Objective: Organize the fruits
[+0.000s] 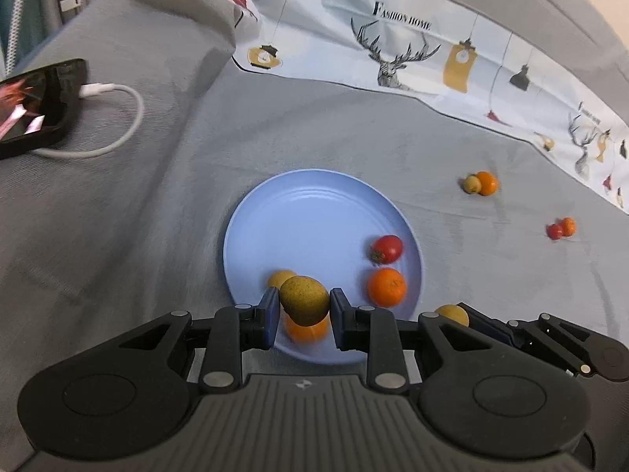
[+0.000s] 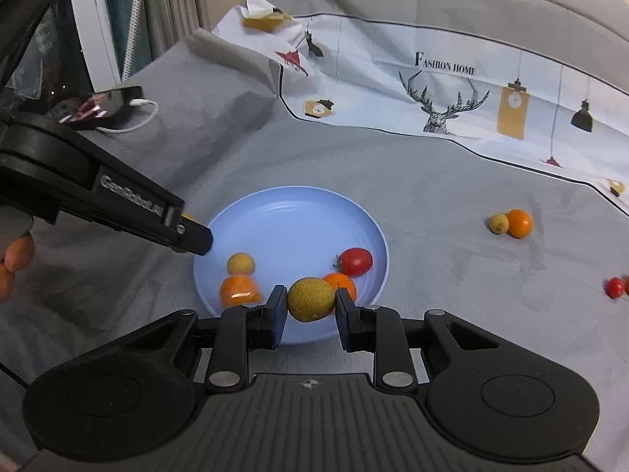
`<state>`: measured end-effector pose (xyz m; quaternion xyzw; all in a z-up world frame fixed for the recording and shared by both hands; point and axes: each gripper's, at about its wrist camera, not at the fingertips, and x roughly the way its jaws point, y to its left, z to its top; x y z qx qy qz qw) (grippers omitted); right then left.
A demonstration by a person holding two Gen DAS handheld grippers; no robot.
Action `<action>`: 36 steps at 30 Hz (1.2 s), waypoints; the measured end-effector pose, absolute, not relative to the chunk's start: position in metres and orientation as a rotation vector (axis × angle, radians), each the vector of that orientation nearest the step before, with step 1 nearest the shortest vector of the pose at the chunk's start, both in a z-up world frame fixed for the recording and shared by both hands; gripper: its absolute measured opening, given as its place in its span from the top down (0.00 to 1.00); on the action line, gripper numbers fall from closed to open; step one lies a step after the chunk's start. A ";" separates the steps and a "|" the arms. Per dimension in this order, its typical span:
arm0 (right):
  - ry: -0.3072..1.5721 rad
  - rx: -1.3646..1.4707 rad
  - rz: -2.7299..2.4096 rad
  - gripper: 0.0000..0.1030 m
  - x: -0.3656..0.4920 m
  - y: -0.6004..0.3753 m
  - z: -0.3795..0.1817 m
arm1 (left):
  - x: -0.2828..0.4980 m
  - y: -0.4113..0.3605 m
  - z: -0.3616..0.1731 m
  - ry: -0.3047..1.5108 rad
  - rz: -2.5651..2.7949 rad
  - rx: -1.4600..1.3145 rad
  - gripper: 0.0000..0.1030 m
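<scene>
My left gripper (image 1: 304,308) is shut on a yellow-green round fruit (image 1: 304,295), held over the near edge of the blue plate (image 1: 314,220). My right gripper (image 2: 310,310) is shut on a similar fruit (image 2: 310,297), also over the plate's (image 2: 291,224) near rim. The plate holds a red tomato (image 1: 387,249), an orange (image 1: 386,287), a small yellow fruit (image 1: 280,276) and a second orange (image 2: 240,291). On the grey cloth to the right lie a yellow fruit (image 2: 499,223) touching an orange (image 2: 519,223), and farther right a tomato (image 1: 555,231) beside a small orange (image 1: 569,226).
A phone (image 1: 35,106) with a white cable (image 1: 118,118) lies at the far left. A printed white cloth (image 1: 393,39) covers the back of the grey surface. A person's fingers (image 2: 15,259) show at the left edge of the right wrist view.
</scene>
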<state>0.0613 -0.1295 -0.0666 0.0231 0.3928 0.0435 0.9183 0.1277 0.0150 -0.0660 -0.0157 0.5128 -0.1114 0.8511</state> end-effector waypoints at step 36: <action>0.748 -0.020 0.051 0.03 -0.053 -0.107 -0.006 | -0.026 0.038 -0.004 0.931 -0.188 -0.029 0.00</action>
